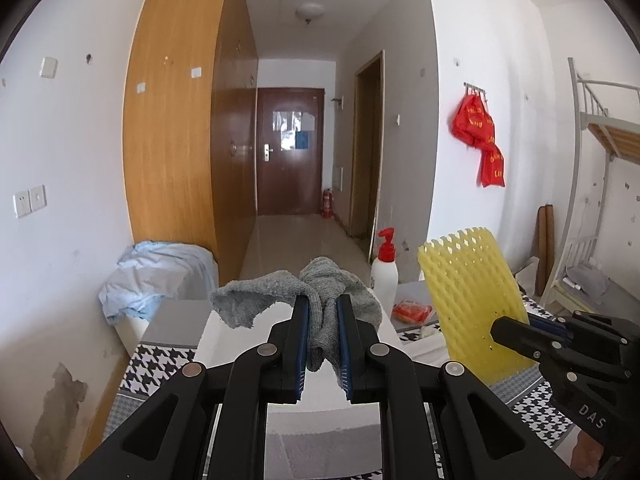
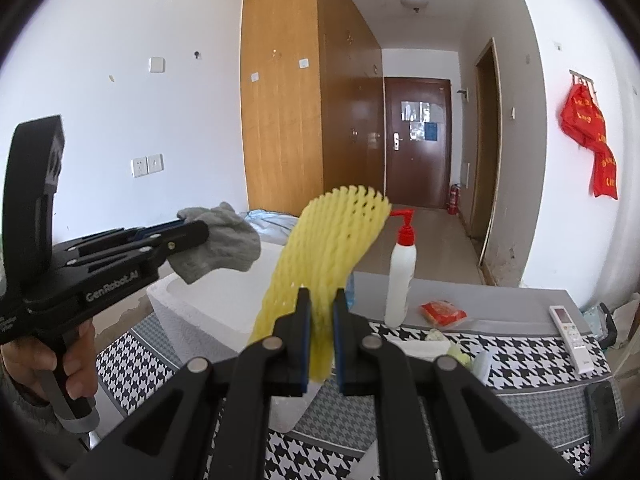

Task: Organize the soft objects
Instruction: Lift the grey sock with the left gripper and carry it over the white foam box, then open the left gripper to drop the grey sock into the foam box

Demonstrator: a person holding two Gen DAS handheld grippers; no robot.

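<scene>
My left gripper (image 1: 323,306) is shut on a grey sock-like cloth (image 1: 276,294), which bunches and flops over the fingertips above a white foam box (image 1: 224,336). From the right wrist view that same cloth (image 2: 224,242) hangs over the foam box (image 2: 200,304) at the left, with a hand holding the left gripper (image 2: 196,230). My right gripper (image 2: 321,300) is shut on a yellow foam net sleeve (image 2: 332,244), which stands up and curves rightward. The sleeve (image 1: 468,292) shows at the right in the left wrist view, with the right gripper (image 1: 504,330) pinching its lower edge.
A white pump bottle with red top (image 2: 400,276), a red packet (image 2: 442,312), a white remote (image 2: 570,332) and crumpled wrappers (image 2: 436,346) lie on the houndstooth-patterned table (image 2: 520,356). A blue cloth (image 1: 156,276) lies on a unit left. A wardrobe (image 1: 188,120) and hallway lie ahead.
</scene>
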